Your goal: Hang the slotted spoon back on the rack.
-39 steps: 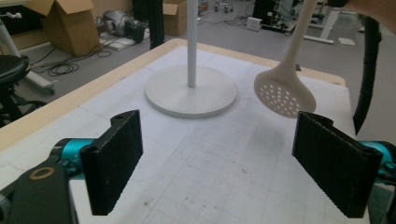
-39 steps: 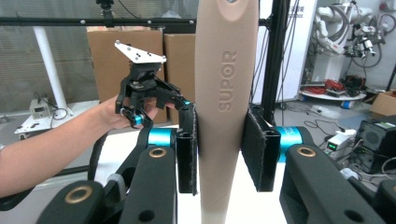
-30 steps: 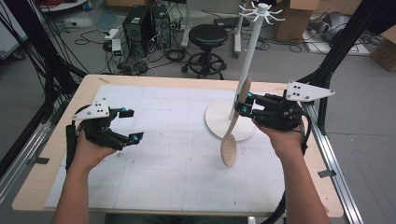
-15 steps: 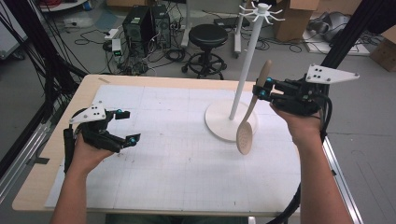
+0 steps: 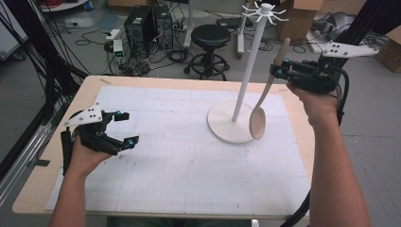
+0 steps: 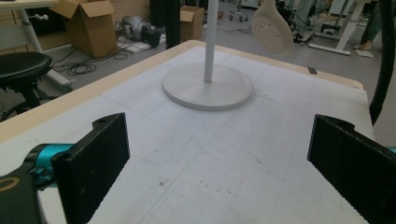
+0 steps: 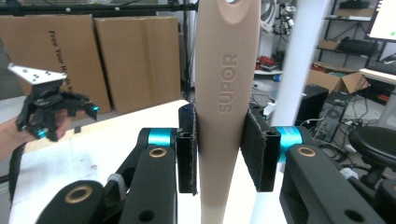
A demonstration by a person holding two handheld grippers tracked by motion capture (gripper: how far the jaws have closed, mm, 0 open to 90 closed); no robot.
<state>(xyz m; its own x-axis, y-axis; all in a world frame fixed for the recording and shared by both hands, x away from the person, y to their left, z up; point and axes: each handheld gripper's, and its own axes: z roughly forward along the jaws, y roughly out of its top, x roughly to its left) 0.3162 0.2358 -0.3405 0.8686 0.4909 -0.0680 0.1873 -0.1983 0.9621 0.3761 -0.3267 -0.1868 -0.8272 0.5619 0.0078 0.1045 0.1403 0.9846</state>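
Right gripper [image 5: 278, 72]: jaws pinching the handle of a wooden slotted spoon [image 5: 263, 105], held in the air beside the white hook stand [image 5: 246, 80], bowl hanging over the stand's base. Left gripper [image 5: 124, 128]: jaws spread, empty, above the grid mat [image 5: 189, 156]. Spoon's handle tip cut off in the right gripper view.

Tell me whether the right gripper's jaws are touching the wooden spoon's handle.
Touching. In the right gripper view, the right gripper has both black jaws pressed flat against the sides of the wooden spoon handle, no gap on either side.
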